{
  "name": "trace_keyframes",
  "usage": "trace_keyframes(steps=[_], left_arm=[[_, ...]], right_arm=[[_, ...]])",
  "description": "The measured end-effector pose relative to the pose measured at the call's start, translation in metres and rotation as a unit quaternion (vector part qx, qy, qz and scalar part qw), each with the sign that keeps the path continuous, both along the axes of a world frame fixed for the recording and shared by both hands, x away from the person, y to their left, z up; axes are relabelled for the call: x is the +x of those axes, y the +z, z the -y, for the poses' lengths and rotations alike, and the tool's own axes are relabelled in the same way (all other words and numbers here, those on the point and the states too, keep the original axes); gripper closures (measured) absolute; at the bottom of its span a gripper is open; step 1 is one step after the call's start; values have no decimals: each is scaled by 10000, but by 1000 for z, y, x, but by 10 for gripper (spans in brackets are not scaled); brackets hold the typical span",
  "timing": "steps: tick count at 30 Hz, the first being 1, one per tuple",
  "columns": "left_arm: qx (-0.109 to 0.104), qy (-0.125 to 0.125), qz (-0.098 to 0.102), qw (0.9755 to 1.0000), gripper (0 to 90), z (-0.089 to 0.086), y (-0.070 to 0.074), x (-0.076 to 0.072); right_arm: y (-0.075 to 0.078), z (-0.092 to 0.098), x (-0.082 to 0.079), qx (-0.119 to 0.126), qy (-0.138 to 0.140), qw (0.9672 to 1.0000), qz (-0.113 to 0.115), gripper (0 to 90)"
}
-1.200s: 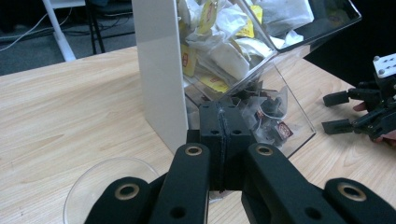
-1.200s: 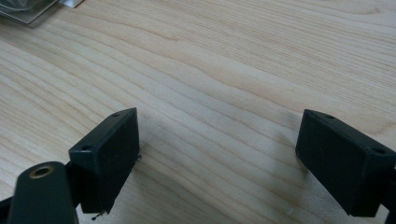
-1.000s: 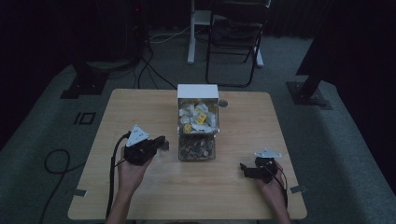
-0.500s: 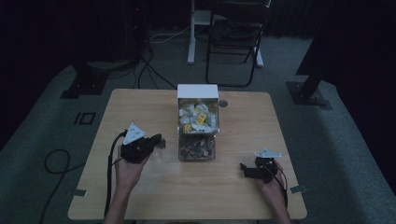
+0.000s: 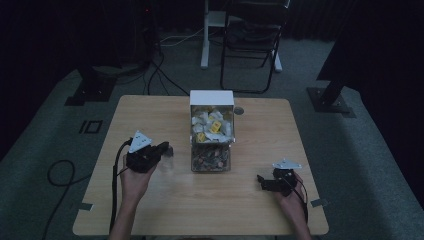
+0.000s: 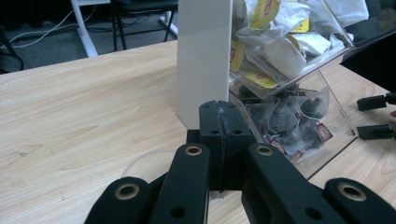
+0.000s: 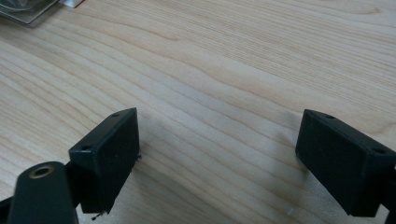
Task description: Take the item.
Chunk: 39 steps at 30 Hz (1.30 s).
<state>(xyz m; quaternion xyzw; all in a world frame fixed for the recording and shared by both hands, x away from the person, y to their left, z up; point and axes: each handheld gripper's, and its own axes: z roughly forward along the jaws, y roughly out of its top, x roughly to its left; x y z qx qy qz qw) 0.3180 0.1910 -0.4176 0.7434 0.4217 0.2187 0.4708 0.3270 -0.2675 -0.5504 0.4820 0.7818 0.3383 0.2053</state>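
The left hand-held gripper (image 6: 223, 116) has its two black jaws pressed flat together, with only a thin seam between them. Just under its tips, low on the surface (image 5: 150, 115), lies a clear round thing (image 6: 144, 165), possibly a see-through cup or lid. It is faint and glassy, and little more than a curved edge can be made out. Its rim runs beneath the jaws, but it cannot be told whether they are pinching it. In the high view this left hand-held gripper (image 5: 165, 148) and the clear round thing (image 5: 167, 161) sit just beside the dispenser box (image 5: 212, 97), on its left side near the lower front corner.

The dispenser box has a white back and clear sloping walls (image 6: 203, 60). Its upper compartment is heaped with white and yellow tea packets (image 6: 280, 42). Its lower compartment holds dark packets (image 6: 289, 119).

The right hand-held gripper (image 7: 219, 144) is spread wide and holds nothing, with bare wood between its jaws. In the high view it (image 5: 260, 180) rests well apart from the dispenser box, off the box's front right corner.

The step in hand looks like placing or steadying the clear round thing beside the dispenser box. The next move probably calls for the wide right hand-held gripper to travel to the open front of the dispenser box and pick out one packet, while the left side stays steady.
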Motion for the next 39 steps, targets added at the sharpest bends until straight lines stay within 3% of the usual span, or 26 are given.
trace_keyframes(steps=[26,28,29,31,38,39], left_arm=[[97,237,-94,9996,894,-7,-11,17],[54,202,-140,9997,793,-8,-12,18],[55,208,-142,9997,793,-8,-12,18],[83,225,-132,9996,675,-8,-13,18],[89,350,-75,9993,611,-13,-12,17],[81,466,-67,9989,589,-16,-14,17]], right_arm=[[0,0,0,2,-2,10000,-1,133],[0,0,0,2,-1,10000,-1,133],[0,0,0,2,-1,10000,-1,133],[0,0,0,-1,0,10000,0,133],[0,0,0,-1,2,10000,-1,133],[0,0,0,0,-1,10000,-1,133]])
